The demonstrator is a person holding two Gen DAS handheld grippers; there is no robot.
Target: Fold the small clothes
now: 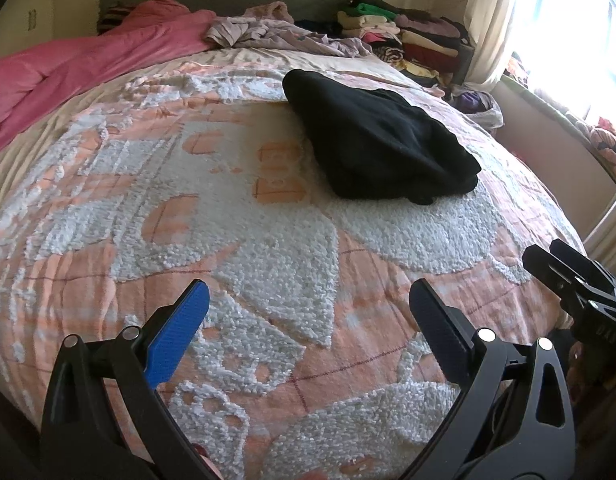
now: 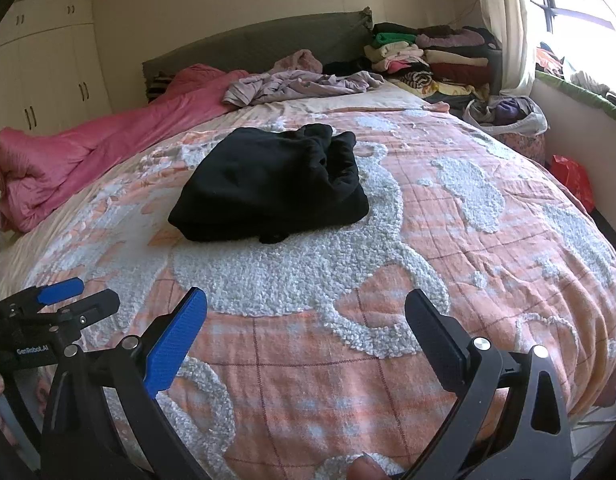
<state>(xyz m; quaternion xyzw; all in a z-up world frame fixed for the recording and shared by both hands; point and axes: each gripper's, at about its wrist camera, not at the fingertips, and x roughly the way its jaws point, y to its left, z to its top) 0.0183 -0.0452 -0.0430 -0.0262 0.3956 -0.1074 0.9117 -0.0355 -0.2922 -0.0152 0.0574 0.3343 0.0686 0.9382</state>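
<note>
We judge one piece done: the folded black fabric garment (image 2: 272, 188) lies mid-frame on the orange-and-white tufted bedspread (image 2: 448, 280). Our left gripper (image 1: 308, 320) and right gripper (image 2: 306, 320) gape wide, empty; the crumpled lilac clothes (image 2: 292, 84) at upper centre remain.

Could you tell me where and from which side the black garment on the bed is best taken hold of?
Probably the near right corner of the black garment, approached from the front with the open right claw. That folded edge lies thick and raised off the bedspread, so the lower finger may slide under it.
</note>
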